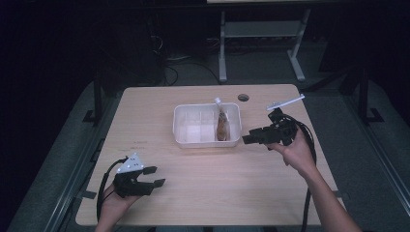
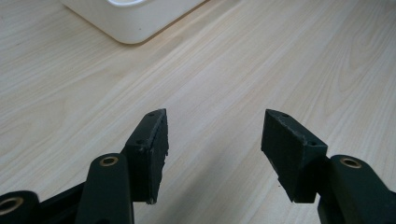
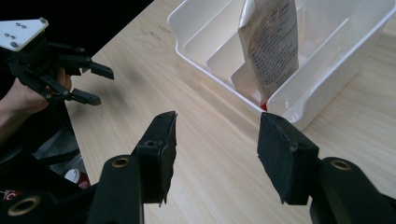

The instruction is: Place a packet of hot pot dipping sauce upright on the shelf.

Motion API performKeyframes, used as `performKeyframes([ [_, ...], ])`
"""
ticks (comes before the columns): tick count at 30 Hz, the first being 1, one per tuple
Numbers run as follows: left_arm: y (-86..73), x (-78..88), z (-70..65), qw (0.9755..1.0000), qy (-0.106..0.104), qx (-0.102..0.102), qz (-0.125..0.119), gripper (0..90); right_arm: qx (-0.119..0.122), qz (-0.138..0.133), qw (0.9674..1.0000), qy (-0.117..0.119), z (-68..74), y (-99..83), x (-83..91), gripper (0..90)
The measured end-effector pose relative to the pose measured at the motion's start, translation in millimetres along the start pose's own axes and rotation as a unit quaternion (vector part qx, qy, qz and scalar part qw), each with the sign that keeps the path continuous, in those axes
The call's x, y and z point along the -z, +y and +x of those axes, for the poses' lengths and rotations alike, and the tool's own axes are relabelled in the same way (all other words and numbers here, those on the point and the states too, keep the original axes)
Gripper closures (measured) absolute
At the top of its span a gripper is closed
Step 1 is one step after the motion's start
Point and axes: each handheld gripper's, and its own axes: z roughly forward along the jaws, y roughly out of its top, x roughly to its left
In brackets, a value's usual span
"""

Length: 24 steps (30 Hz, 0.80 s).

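two grippers, both wide open, nothing in either. we take the bin (image 1: 207,137) as landmark: white, divided into compartments, mid-table (image 1: 203,193). the pouch (image 1: 222,126) stands in the bin's right-hand compartment as the high view has it, leaning on a divider, cap end up and tipped toward the bin's far wall. its long axis runs near vertical, bottom edge down on the bin floor; in the right gripper view the printed face of the pouch (image 3: 271,51) turns toward the camera.

right gripper (image 1: 247,137) sits just right of the bin, jaws aimed at its right wall, close to the wall but whether it touches we cannot tell. in its own view the right gripper (image 3: 215,140) has bare table between the jaws and the bin corner (image 3: 299,112) just ahead. left gripper (image 1: 153,176) is well in front of the bin, to its left, low over the table; its own view of the left gripper (image 2: 214,140) has empty jaws too.

risks, our read: the right jaws look level with the bin wall, so pushing in could shove the bin or catch its rim rather than reach the pouch. the pouch is soft and only leaning, so a side nudge may flop it over, and a low pinch may squash it. the left gripper is too far off to steady the bin.
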Motion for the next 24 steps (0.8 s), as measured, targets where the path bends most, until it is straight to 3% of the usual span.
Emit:
performKeyframes([
  [13, -0.4, -1.0, -0.3, 1.0, 0.0, -0.001, 0.003, 40.7, 0.001, 0.003, 1.0, -0.001, -1.7, -22.7, 5.1, 46.0],
  [24, -0.1, -0.2, -0.5, 1.0, 0.001, 0.001, 0.0, 40.4, -0.014, 0.0, 0.9999, -0.002, -7.9, -43.2, 9.2, 45.7],
])
